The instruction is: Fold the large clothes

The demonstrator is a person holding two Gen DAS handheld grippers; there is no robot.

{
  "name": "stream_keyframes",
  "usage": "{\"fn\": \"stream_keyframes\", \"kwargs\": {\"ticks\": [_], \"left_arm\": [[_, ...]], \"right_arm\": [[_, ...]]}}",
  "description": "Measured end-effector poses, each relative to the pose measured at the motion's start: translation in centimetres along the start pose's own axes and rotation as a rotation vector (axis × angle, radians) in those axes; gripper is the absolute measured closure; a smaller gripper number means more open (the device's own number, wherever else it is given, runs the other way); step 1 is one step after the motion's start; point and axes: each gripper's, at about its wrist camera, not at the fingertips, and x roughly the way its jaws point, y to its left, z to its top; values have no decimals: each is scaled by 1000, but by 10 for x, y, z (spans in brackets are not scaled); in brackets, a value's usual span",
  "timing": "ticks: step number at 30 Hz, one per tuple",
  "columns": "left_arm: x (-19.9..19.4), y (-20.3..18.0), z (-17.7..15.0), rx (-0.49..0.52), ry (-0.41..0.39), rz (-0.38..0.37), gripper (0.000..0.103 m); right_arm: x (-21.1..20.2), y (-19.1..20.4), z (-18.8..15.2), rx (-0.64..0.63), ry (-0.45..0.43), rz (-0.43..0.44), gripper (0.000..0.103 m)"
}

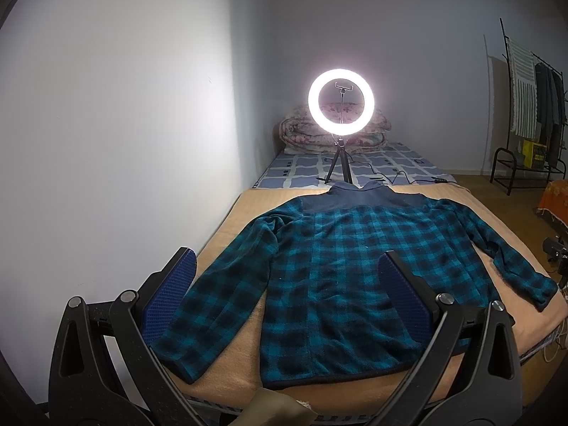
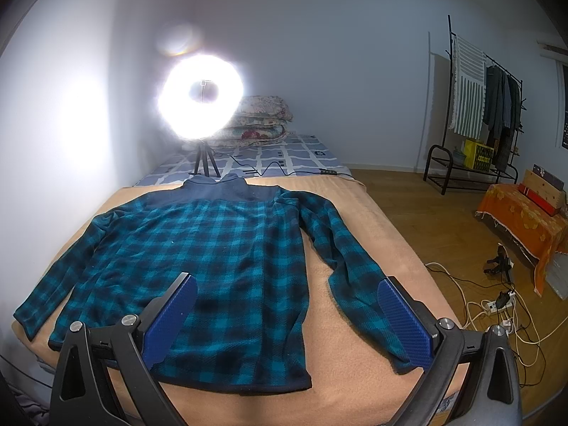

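Both tools sit nearest the lens: the left tool (image 1: 287, 294) has its blue-padded fingers (image 1: 170, 298) spread wide and holds nothing, and the right tool (image 2: 287, 314) is spread just as wide, also with nothing between its pads.

Beyond them, the bed (image 1: 227, 223) is the biggest thing, pushed against the pale wall (image 1: 124, 106) and covered at the near end by a tan blanket (image 2: 355, 220), with a blue-and-white checked sheet (image 2: 284, 156) at the far end. Spread flat on the blanket, collar away from the cameras, lies the teal and black plaid fleece jacket (image 1: 355, 259), its dark blue yoke (image 2: 220, 191) at the top and both sleeves angled out and down toward the near corners. In the left wrist view, the left tool hangs over the hem and the left sleeve; in the right wrist view, the right tool hangs over the hem and the right sleeve (image 2: 348, 259).

Folded flowery quilts (image 2: 262, 120) are stacked at the far end of the bed. A lit ring light (image 1: 340, 101) on a small tripod stands on the sheet just beyond the collar. A clothes rack (image 2: 475, 106) stands by the far wall, and white cables (image 2: 497, 316) lie on the wooden floor.
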Motion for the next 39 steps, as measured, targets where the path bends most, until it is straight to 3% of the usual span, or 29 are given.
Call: {"fn": "stream_keyframes", "kwargs": {"ticks": [25,39], "left_arm": [[1,9,-6,-10,-10,17,0],[13,28,-18,-26,17,66,0]], "right_arm": [[1,6,4,-6,-1,-1,0],[2,17,11,-22,-5,27,0]]}}
